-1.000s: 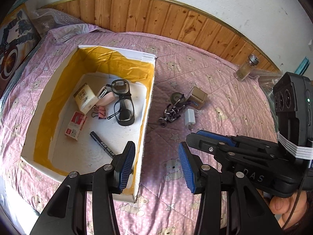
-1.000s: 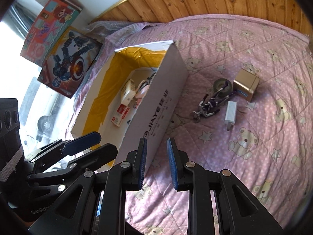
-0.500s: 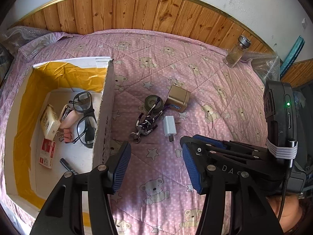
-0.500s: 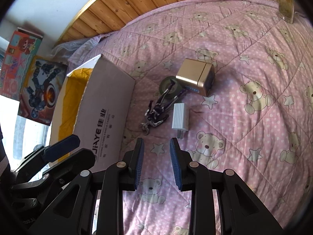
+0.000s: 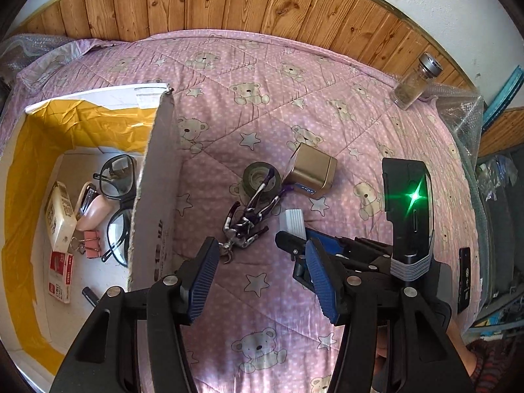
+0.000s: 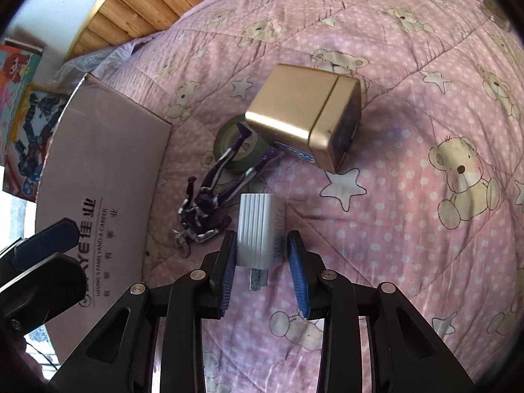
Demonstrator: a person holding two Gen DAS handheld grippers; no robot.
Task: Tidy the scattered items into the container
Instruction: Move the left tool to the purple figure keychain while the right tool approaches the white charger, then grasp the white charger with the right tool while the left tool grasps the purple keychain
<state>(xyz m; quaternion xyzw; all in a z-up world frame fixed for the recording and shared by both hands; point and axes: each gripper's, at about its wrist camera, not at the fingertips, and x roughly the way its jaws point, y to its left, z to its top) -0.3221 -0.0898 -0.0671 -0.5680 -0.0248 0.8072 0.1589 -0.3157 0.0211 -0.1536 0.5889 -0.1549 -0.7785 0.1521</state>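
- Right claw [image 6: 262, 268]: blue pads parted either side of the white charger [image 6: 260, 229]; left pad at its edge, right pad just clear, prongs facing the camera. Not closed on it.
- Left claw [image 5: 262, 275]: spread wide, empty, above the pink bear quilt [image 5: 262, 334].
- Purple-silver figurine [image 6: 209, 206]: just left of the charger, legs lying over a green tape roll [image 6: 235, 150].
- Gold box [image 6: 304, 114]: beside the roll, further back.
- Cardboard container [image 5: 157, 196]: left on the bed; holds glasses [image 5: 118, 196], marker, small packets.
- Glass jar [image 5: 416, 85]: far corner.

pink bear-print quilt [image 6: 409, 170], gold box [image 6: 294, 111]
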